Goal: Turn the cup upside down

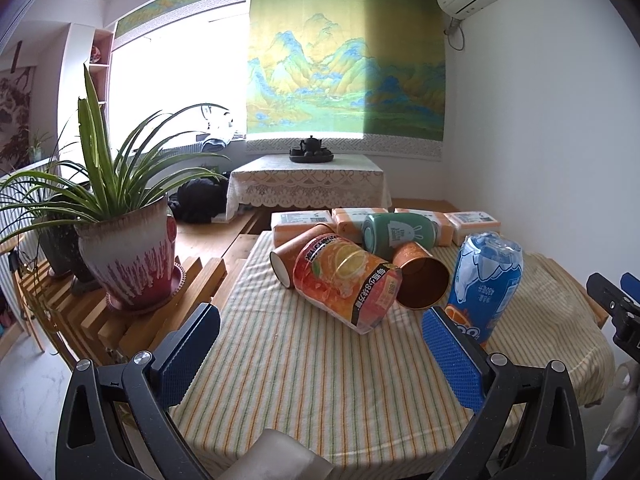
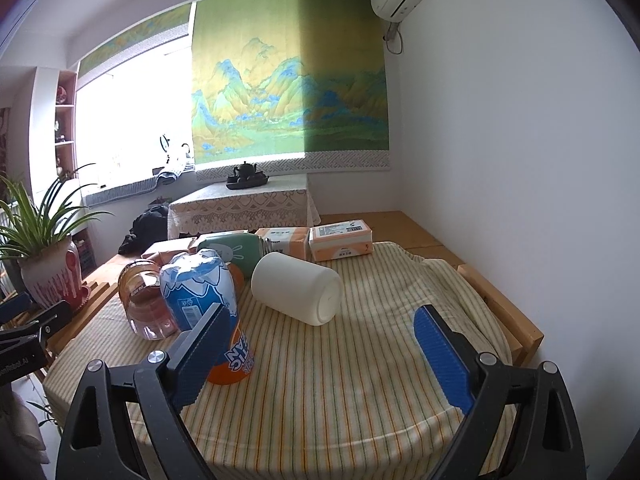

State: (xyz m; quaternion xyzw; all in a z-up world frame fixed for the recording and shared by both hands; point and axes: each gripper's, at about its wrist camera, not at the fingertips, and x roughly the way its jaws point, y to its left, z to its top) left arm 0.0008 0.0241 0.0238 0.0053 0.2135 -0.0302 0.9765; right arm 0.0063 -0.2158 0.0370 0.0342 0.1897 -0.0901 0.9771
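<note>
A white cup (image 2: 298, 293) lies on its side on the striped tablecloth (image 2: 340, 380), its base toward the camera in the right wrist view. It is hidden in the left wrist view. My right gripper (image 2: 320, 356) is open and empty, a short way in front of the cup. My left gripper (image 1: 320, 354) is open and empty over the cloth (image 1: 300, 360), in front of a fallen orange-label bottle (image 1: 346, 282) and an open copper-coloured cup (image 1: 420, 280) on its side. The right gripper's tip (image 1: 612, 300) shows at the left wrist view's right edge.
A blue and orange bottle (image 2: 208, 308) (image 1: 486, 284) stands at the table's middle. A green jar (image 1: 400, 230) and tissue packs (image 2: 340, 242) lie at the back. A potted plant (image 1: 128, 264) sits on a slatted stand at left. A white wall is at right.
</note>
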